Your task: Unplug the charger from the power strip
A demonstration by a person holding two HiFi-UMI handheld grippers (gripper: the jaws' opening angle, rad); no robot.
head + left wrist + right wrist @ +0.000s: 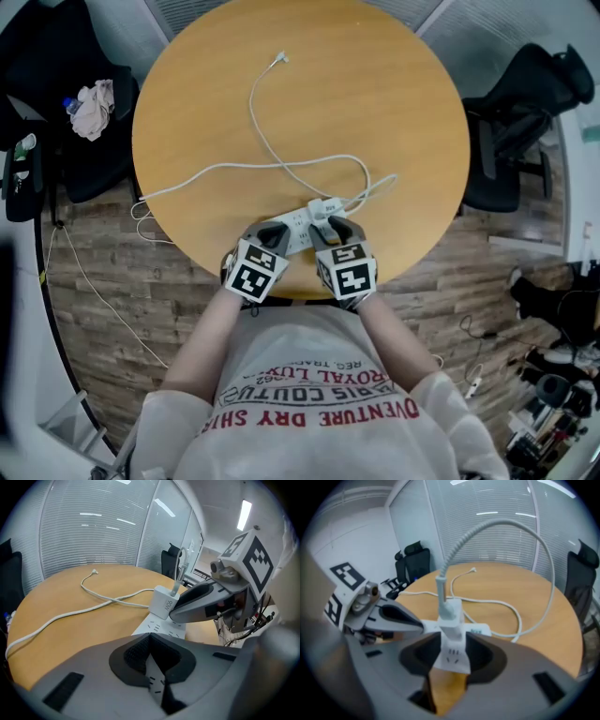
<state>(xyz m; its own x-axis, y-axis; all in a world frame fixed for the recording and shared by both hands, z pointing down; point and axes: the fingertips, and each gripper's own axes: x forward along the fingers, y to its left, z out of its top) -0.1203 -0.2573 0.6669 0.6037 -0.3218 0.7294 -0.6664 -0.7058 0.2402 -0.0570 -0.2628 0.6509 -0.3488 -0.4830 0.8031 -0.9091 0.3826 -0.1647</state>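
A white power strip (298, 229) lies near the front edge of the round wooden table (394, 112). A white charger (323, 208) is plugged into it, and its cable (258, 122) loops away to a loose connector (279, 58). My left gripper (272, 232) straddles the strip's near-left end, and in the left gripper view the strip (159, 627) runs between its spread jaws (152, 656). My right gripper (331, 229) stands open over the strip (452, 656), just short of the charger (450, 613). Its finger (197, 601) sits right beside the charger (164, 602).
The strip's own cord (202, 173) crosses the table and drops off the left edge. A black chair (56, 112) with a crumpled cloth (92, 108) stands at the left, and another black chair (525, 122) at the right. Loose cables (473, 375) lie on the wood floor.
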